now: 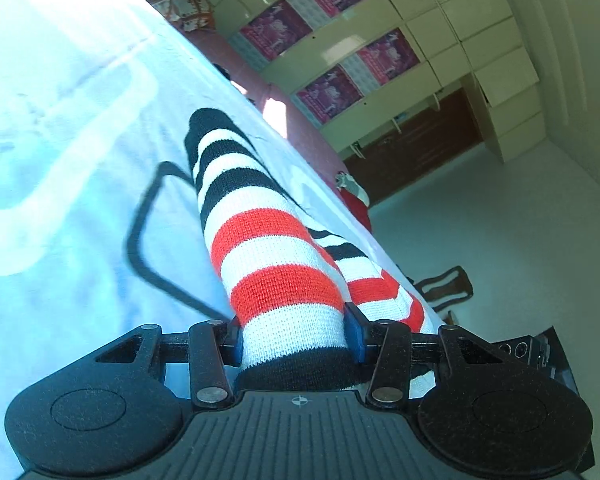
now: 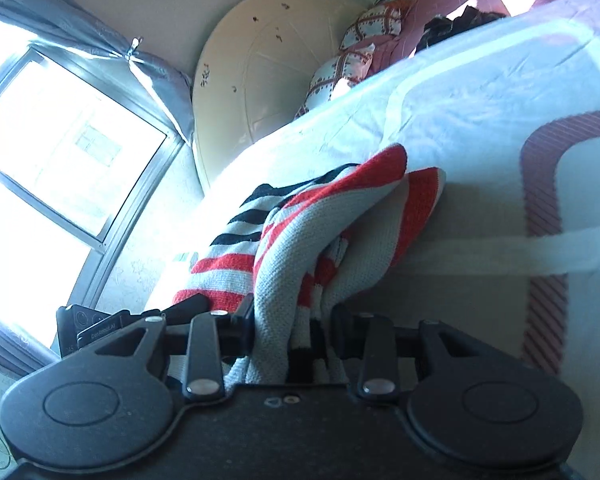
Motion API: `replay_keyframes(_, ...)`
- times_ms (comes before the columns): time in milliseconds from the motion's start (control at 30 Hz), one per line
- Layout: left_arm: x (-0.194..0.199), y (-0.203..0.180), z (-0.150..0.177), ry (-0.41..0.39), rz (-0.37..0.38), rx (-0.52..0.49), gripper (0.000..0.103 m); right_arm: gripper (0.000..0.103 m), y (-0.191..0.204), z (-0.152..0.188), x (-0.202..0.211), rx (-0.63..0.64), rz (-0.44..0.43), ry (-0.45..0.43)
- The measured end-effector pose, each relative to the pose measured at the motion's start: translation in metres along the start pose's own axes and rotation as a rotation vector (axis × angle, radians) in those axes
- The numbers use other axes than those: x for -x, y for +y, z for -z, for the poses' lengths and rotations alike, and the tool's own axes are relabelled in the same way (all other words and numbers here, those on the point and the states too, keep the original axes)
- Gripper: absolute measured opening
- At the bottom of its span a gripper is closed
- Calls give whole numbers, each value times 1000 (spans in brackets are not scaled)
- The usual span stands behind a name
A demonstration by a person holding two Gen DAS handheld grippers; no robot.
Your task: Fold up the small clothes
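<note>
A small knitted garment with red, white and black stripes (image 1: 260,248) stretches away from my left gripper (image 1: 294,338) over a white bed sheet (image 1: 68,120). Both blue pads clamp a bunched part of it near its black cuff, so the left gripper is shut on it. In the right wrist view the same striped garment (image 2: 300,240) hangs in folds from my right gripper (image 2: 294,330), which is shut on gathered cloth. The other gripper's black body (image 2: 88,328) shows at the lower left there.
The white bed sheet (image 2: 480,92) carries a dark border line (image 1: 140,240) and a maroon striped band (image 2: 544,240). Patterned pillows (image 2: 360,52) and a cream headboard (image 2: 260,60) lie at the far end. Cupboards with pink posters (image 1: 340,40), a window (image 2: 52,152) and pale floor (image 1: 520,240) surround the bed.
</note>
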State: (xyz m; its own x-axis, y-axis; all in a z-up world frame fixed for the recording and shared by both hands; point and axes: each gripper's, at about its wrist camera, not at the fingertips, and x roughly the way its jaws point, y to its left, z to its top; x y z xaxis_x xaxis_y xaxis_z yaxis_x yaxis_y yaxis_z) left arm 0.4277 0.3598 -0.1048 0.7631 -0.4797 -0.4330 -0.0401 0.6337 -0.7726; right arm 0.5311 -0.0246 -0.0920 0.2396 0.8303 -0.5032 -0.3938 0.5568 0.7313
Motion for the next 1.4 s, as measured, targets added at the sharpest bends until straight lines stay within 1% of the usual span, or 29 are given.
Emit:
replay_keyframes(33, 2, 13, 3, 2, -29, 14, 48, 37, 0, 5, -10, -2, 21, 16)
replay_keyframes(67, 2, 23, 8, -1, -27, 27, 49, 41, -3, 9, -15, -13, 50, 20)
replay_keyframes(100, 5, 30, 11, -14, -5, 39, 49, 43, -7, 13, -15, -31, 54, 15)
replay_keyframes(167, 9, 31, 16, -23, -4, 30, 50, 44, -18, 18, -3, -91, 43, -7)
replay_keyframes(233, 18, 26, 14, -41, -28, 1, 50, 48, -20, 20, 15, -104, 61, -33)
replay_keyframes(300, 26, 17, 3, -59, -34, -63, 50, 44, -13, 18, 36, -82, 88, -85)
replay_keyframes(333, 32, 7, -1, -73, -53, -107, 50, 37, -8, 15, 45, -66, 109, -123)
replay_keyframes(367, 32, -4, -6, -75, -46, -146, 50, 29, -1, 8, 52, -43, 129, -161)
replay_keyframes(433, 34, -22, -10, -91, -31, -200, 50, 20, 14, -2, 57, 10, 125, -204)
replay_keyframes(467, 34, -31, -9, -89, -23, -227, 50, 19, 23, -7, 52, 41, 122, -202)
replay_keyframes(500, 32, -38, -11, -83, -22, -259, 50, 19, 27, -11, 47, 60, 120, -181)
replay_keyframes(567, 18, -50, -11, -42, -67, -314, 50, 19, 34, -13, 25, 93, 153, -130)
replay_keyframes(600, 9, -50, -11, -26, -88, -326, 50, 19, 34, -11, 13, 114, 186, -96)
replay_keyframes(667, -7, -47, -6, 13, -148, -353, 50, 14, 32, -2, -8, 146, 297, -58)
replay_keyframes(733, 0, -53, 0, 11, -170, -389, 50, 13, 32, 1, -7, 137, 303, -73)
replay_keyframes(767, 4, -57, 2, 10, -177, -405, 50, 14, 40, 3, -5, 135, 319, -83)
replay_keyframes(800, 13, -61, 5, 6, -184, -421, 50, 16, 50, 6, 4, 162, 329, -101)
replay_keyframes(833, 24, -68, 11, -8, -186, -443, 50, 21, 60, 12, 13, 199, 331, -114)
replay_keyframes(867, 33, -72, 18, -20, -184, -462, 50, 21, 73, 19, 20, 237, 333, -119)
replay_keyframes(1000, 59, -85, 51, -33, -216, -556, 50, 18, 109, 55, 39, 363, 312, -116)
replay_keyframes(1067, 67, -87, 68, -33, -229, -585, 50, 14, 119, 69, 37, 422, 316, -96)
replay_keyframes(1100, 69, -87, 75, -34, -234, -590, 50, 9, 118, 74, 32, 436, 370, -74)
replay_keyframes(1133, 70, -86, 80, -33, -241, -600, 50, 0, 111, 77, 26, 444, 438, -51)
replay_keyframes(1167, 70, -86, 83, -29, -246, -609, 50, 0, 101, 82, 21, 432, 475, -26)
replay_keyframes(1233, 71, -83, 85, -36, -252, -608, 50, 0, 88, 87, 21, 377, 440, -39)
replay_keyframes(1300, 72, -82, 86, -39, -254, -615, 50, 0, 92, 88, 18, 378, 453, -53)
replay_keyframes(1400, 74, -83, 93, -38, -273, -656, 50, 0, 89, 91, 15, 389, 459, -67)
